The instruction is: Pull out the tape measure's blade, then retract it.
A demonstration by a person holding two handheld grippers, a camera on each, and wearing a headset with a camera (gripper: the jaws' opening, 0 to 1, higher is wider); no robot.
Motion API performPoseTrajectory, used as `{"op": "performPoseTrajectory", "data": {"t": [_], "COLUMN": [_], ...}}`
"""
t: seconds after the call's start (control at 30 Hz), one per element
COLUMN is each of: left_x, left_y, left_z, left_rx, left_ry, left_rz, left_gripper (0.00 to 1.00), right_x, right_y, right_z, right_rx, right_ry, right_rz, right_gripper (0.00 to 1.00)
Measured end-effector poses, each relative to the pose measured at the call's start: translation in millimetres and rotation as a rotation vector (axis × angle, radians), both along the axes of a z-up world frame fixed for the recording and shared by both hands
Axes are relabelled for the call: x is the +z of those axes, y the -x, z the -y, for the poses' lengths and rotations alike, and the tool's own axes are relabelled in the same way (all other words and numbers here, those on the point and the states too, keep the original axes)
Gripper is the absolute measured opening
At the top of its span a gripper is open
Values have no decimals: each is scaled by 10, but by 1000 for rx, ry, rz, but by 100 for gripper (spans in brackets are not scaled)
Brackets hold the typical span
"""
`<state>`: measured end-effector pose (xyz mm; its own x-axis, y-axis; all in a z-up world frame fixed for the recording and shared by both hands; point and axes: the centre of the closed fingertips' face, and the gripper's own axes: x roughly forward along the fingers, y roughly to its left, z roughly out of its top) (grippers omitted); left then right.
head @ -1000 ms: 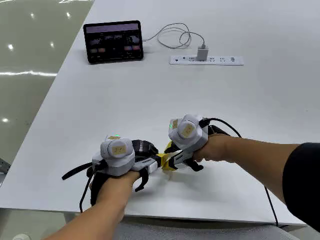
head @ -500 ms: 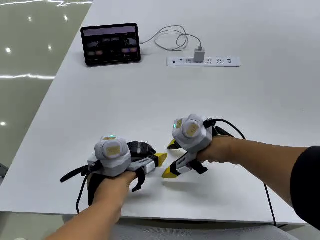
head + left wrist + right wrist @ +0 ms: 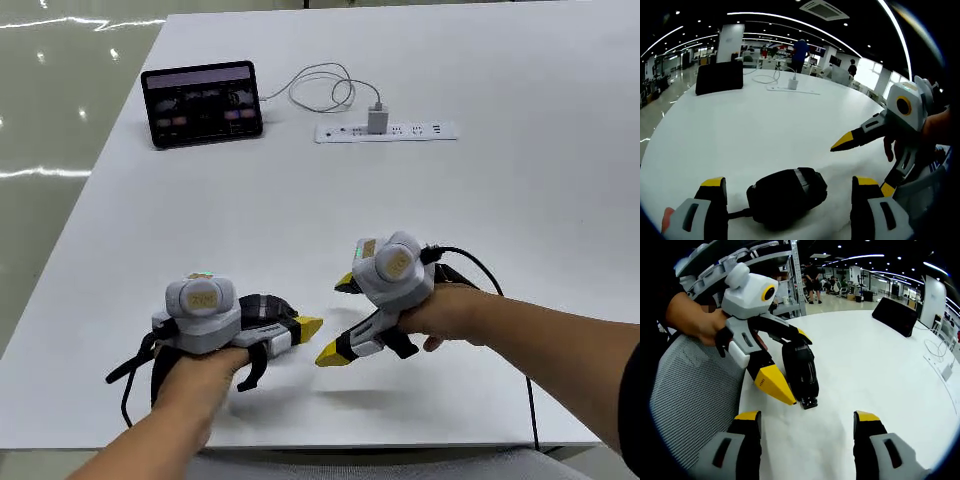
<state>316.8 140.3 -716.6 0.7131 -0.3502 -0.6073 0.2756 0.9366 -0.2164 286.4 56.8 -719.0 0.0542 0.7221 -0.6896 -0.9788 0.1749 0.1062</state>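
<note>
Tape measure (image 3: 787,196) lay on the table (image 3: 300,200) between the left gripper's (image 3: 790,182) open jaws, seemingly unclamped. The right gripper's (image 3: 807,416) jaws gaped empty nearby. Rigid, smooth case probably needs firm clamping; pinch the blade hook (image 3: 809,403).

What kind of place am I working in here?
Most likely a large open-plan office or lab. The work sits on a long white table that carries a tablet and a power strip. The left gripper view shows long ceiling lights and people standing in the background.
</note>
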Motion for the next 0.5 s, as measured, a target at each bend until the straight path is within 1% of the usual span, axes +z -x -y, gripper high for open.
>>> {"op": "performPoseTrajectory", "data": {"t": [0.03, 0.07, 0.1, 0.13, 0.2, 0.23, 0.3, 0.37, 0.43, 0.47, 0.5], "left_x": [-1, 16, 27, 32, 35, 46, 47, 77, 104, 115, 153], "left_y": [1, 20, 25, 48, 89, 104, 112, 129, 165, 176, 181], "left_z": [-18, -4, 1, 9, 19, 12, -28, -68, -89, -93, -72], "left_rx": [-2, -19, -29, -52, -112, -130, -136, -151, -168, -196, -218], "left_ry": [0, 18, 32, 30, 0, 2, 6, 9, 11, 11, 30], "left_rz": [-5, -13, -14, -18, -16, -16, -23, -16, -16, -5, 13], "left_gripper": [100, 100, 100, 100, 100, 100, 100, 100, 100, 100, 100], "right_x": [11, 37, 62, 66, 74, 71, 63, 52, 50, 55, 65], "right_y": [2, 5, 5, 5, 14, 16, 26, 26, 21, 15, -11], "right_z": [19, 32, 37, 76, 130, 168, 223, 295, 361, 398, 422], "right_rx": [-7, -36, -48, -48, -54, -61, -71, -88, -112, -127, -143], "right_ry": [-3, -21, -39, -36, -33, -34, -33, -34, -42, -48, -55], "right_rz": [-2, -19, -25, -15, -3, -5, -11, -11, -16, -13, 0], "right_gripper": [72, 72, 74, 75, 76, 76, 77, 78, 78, 79, 81]}}
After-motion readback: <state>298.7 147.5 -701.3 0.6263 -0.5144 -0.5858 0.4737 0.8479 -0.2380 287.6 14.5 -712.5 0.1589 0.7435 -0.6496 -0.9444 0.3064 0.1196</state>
